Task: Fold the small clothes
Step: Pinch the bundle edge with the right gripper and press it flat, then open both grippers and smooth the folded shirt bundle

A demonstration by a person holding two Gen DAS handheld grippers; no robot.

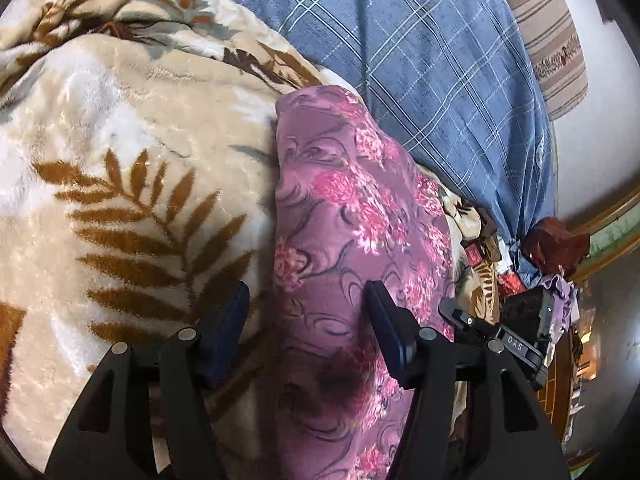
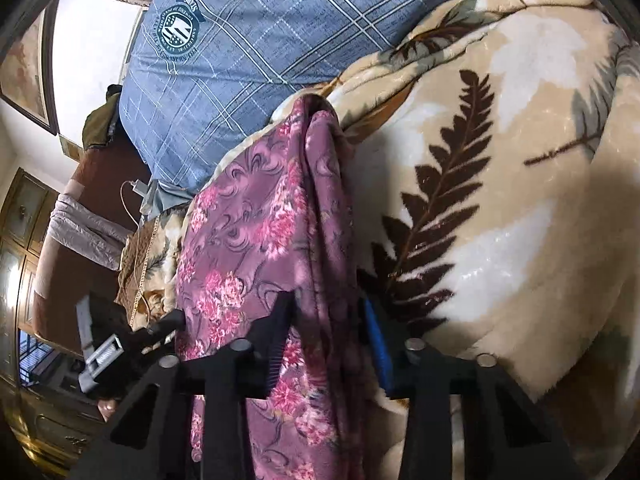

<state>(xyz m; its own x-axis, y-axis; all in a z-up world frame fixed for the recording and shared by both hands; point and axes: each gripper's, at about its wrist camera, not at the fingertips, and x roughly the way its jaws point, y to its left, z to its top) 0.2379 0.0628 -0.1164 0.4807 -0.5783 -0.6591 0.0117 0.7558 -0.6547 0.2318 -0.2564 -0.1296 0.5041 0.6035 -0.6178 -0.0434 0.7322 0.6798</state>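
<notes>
A purple garment with pink flowers [image 1: 344,216] lies in a long folded strip on a beige fern-print blanket [image 1: 120,168]. My left gripper [image 1: 306,304] is open, its fingers straddling the garment's left edge near its close end. In the right wrist view the same garment [image 2: 260,232] runs away from me, its right edge bunched into a ridge. My right gripper [image 2: 328,316] is open, with the ridge of cloth between its fingers. The right gripper's body also shows in the left wrist view [image 1: 496,340] at the garment's right side.
A blue plaid pillow [image 1: 432,64] with a round crest lies beyond the garment. A striped cushion [image 1: 552,40] is behind it. Loose clothes and clutter [image 1: 556,248] sit at the bed's right edge. A brown chair [image 2: 80,216] and a white cable [image 2: 132,204] stand left.
</notes>
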